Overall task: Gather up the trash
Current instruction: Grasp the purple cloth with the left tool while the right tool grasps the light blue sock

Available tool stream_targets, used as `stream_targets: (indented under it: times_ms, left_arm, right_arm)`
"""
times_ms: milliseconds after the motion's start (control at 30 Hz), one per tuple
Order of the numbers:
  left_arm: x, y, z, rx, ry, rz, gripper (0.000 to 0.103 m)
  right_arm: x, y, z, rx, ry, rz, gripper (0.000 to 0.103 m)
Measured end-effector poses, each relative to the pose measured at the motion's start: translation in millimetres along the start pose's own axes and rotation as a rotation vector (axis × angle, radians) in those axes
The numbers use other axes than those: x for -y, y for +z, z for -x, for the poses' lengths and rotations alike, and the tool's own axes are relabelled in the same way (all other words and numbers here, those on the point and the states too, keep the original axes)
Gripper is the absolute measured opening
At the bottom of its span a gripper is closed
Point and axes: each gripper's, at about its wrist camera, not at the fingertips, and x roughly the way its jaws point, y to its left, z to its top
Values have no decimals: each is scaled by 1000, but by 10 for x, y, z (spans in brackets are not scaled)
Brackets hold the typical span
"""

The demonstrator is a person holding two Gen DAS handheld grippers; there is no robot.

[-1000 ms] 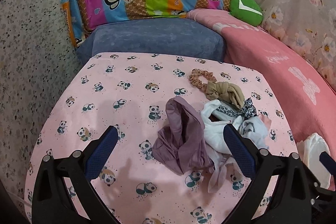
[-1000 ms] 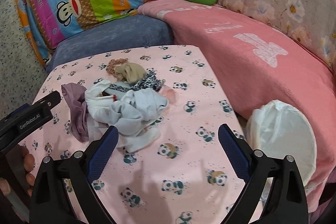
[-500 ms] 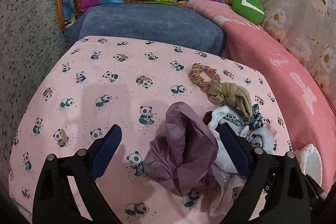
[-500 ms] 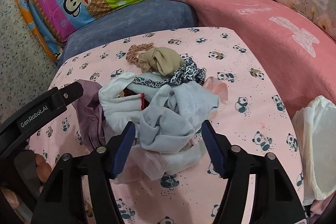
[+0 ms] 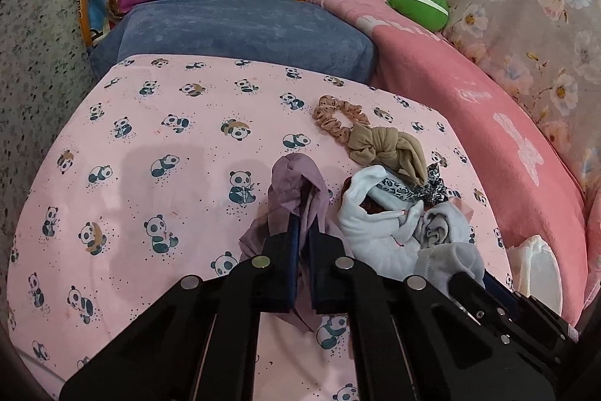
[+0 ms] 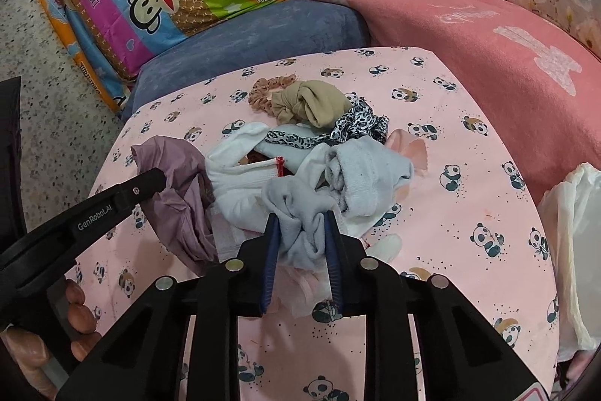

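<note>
Beige knotted cloth (image 6: 313,106) beside leopard-print scrunchie (image 6: 353,126)

Both wrist cams looking down-forward, close over the panda-print sheet (image 5: 157,145); both are sharing the clothes pile (image 6: 300,168).

Both grippers' jaws clamped close

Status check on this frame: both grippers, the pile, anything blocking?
Left gripper shut on purple cloth. Right gripper shut on grey cloth. Rest of pile on panda sheet; white bin bag to the right, path looks unobstructed.
</note>
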Motion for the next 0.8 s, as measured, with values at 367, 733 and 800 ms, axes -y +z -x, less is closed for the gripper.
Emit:
stream_targets:
  times_ms: [367, 733, 800]
  left_arm:
    - [367, -5, 569, 80, -29, -74, 3]
    - [1001, -51, 1105, 155, -146, -187, 3]
    - [1114, -68, 1133, 154, -170, -206, 3]
  right_arm:
    - [114, 36, 723, 130, -1, -30, 23]
    - [599, -80, 1384, 234, -41, -114, 23]
    - [716, -106, 1482, 248, -53, -133, 23]
